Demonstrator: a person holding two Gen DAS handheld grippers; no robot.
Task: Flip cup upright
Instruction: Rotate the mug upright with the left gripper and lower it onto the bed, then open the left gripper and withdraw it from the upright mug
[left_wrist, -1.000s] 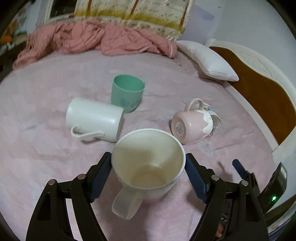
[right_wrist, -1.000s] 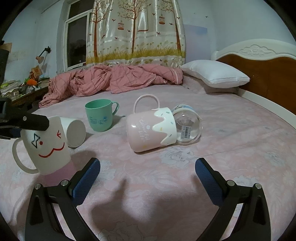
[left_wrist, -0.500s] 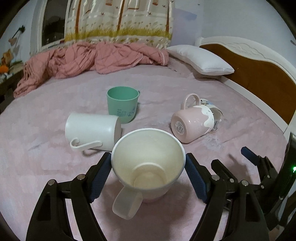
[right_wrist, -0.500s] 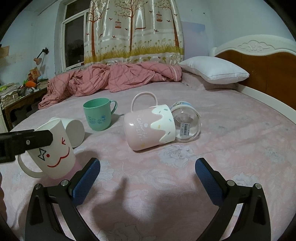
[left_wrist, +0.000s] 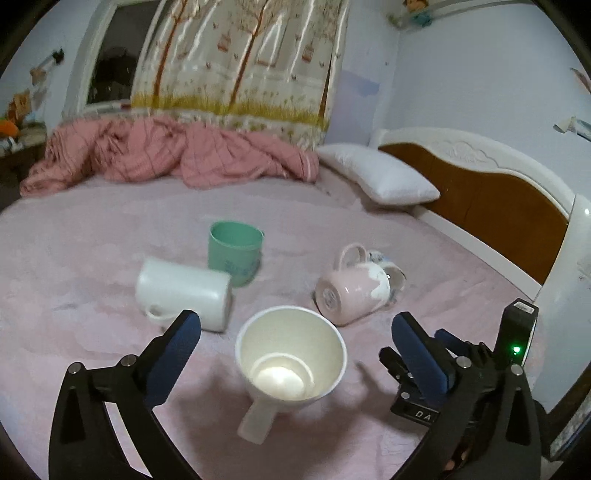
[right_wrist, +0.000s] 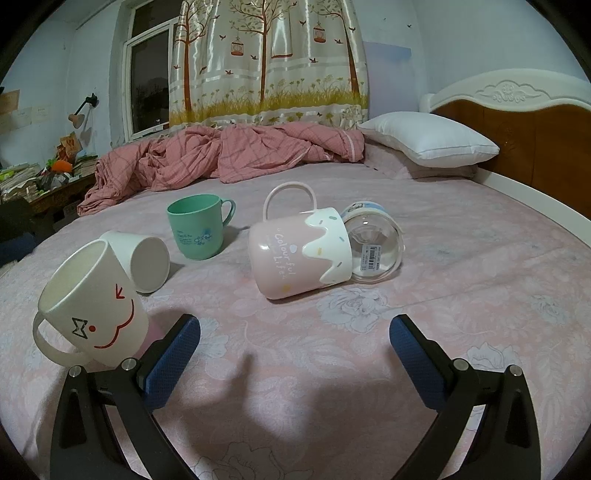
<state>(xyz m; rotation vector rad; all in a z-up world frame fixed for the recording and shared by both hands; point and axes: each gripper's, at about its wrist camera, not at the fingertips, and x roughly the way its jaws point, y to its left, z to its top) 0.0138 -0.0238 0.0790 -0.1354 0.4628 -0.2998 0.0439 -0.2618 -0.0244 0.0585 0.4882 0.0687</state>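
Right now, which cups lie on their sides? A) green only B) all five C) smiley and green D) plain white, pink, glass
D: the plain white cup, pink cup and glass lie on their sides on the bed; the green cup stands upright, the smiley cup stands mouth up, tilted.

your left wrist camera sits above the bed (left_wrist: 92, 258), tilted down, close over the smiley mug (left_wrist: 291, 354) at 6 o'clock, facing the curtain (left_wrist: 240, 66) at 12. your right wrist camera rides low, near the sheet, facing the same curtain (right_wrist: 269, 62). both views share the smiley mug (right_wrist: 92, 310), the green cup (left_wrist: 234, 251) (right_wrist: 195, 225), the pink mug (left_wrist: 351, 291) (right_wrist: 299, 251) and the pillow (left_wrist: 380, 179) (right_wrist: 424, 138).
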